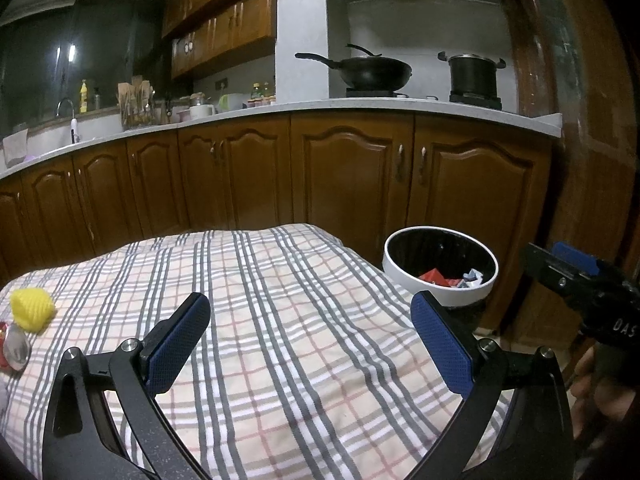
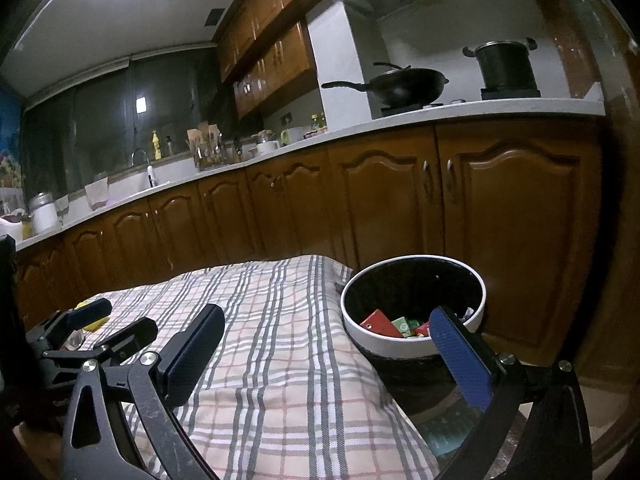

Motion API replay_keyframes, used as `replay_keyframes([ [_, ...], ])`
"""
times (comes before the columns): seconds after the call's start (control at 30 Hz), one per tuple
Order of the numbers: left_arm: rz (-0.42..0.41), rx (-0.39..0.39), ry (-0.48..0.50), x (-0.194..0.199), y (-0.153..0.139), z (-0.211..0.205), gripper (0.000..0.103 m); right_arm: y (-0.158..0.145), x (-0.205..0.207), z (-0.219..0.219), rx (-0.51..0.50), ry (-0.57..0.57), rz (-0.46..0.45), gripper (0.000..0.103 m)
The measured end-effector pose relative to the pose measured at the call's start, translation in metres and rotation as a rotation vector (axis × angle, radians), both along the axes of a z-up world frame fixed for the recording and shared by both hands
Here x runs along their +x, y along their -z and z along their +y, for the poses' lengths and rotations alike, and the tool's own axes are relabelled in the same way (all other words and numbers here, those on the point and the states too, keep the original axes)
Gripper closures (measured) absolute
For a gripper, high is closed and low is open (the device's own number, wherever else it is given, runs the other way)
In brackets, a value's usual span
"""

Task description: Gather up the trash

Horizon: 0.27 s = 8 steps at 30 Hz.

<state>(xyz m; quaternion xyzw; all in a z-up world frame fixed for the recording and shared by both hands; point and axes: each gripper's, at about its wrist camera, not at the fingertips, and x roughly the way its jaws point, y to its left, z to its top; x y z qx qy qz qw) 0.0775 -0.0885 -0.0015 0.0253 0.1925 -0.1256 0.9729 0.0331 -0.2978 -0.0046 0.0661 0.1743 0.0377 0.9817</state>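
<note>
Blue-padded fingers of the left claw (image 1: pixel 310 344) fill the bottom of the left wrist view, spread wide with nothing between them, over the checked cloth of the table (image 1: pixel 280 280). At the table's left edge lies a yellow crumpled wrapper (image 1: pixel 31 307); just beside it, nearer the camera, a silvery piece of trash (image 1: pixel 17 346) and a scrap of red, cut off by the frame. Off the table's far right corner stands a white-rimmed bin (image 1: pixel 440 266) with a dark inside, holding red and pale wrappers. The right claw (image 1: pixel 568 270) shows at the right edge of the frame, beyond the table; its state cannot be told from this view.

Right wrist view: the right claw (image 2: pixel 328 344) is released, fingers wide apart, one over the table's (image 2: pixel 280 320) right edge, the other in front of the bin (image 2: pixel 412 340). Red and green packets (image 2: pixel 396 326) lie in the bin. The left claw (image 2: pixel 116 322) appears at left over the table, released. The yellow wrapper (image 2: pixel 94 322) shows partly behind its fingers. Behind, a kitchen counter (image 2: pixel 360 128) carries a wok (image 2: pixel 404 84) and a pot (image 2: pixel 504 64).
</note>
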Motion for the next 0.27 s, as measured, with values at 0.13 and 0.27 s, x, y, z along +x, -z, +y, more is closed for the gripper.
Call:
replay_keyframes([
  [0.13,0.013,-0.013,0.003,0.005,0.001,0.006,0.001,0.001,0.005,0.001,0.006,-0.003,0.008,0.0],
  [0.27,0.034,-0.013,0.007,0.012,0.004,0.009,0.001,0.004,0.012,0.0,0.019,-0.003,0.029,0.0],
])
